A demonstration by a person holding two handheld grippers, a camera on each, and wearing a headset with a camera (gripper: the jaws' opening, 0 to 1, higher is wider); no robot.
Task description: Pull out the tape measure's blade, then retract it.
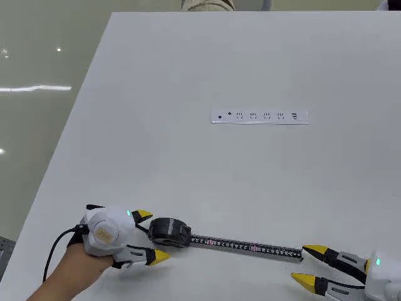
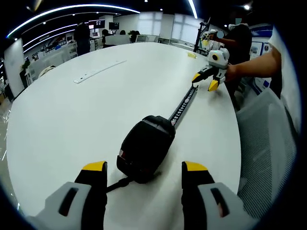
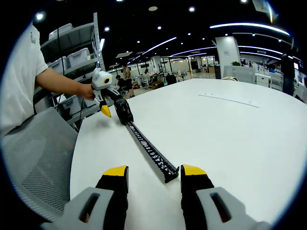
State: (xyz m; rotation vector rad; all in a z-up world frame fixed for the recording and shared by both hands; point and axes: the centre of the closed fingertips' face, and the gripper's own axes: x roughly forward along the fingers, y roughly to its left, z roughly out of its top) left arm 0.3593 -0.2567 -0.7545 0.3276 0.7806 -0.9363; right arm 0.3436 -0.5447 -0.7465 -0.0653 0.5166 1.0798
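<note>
Your left gripper sits at the near left edge of the white tabletop with its 2 jaws apart. The black tape measure lies flat on the tabletop between the yellow tips. In the left gripper view there is a visible gap between the tape measure and each jaw, so nothing is clamped. A thin black strap trails from the case toward the left-hand jaw.

From the case, the blade runs out flat along the tabletop toward your right gripper. That gripper's 2 jaws are also spread. In the right gripper view the blade ends between the tips, with the end hook just beside the right-hand jaw; you cannot tell whether they touch.

Farther back, well apart from both grippers, a white power strip lies near the middle of the tabletop.
</note>
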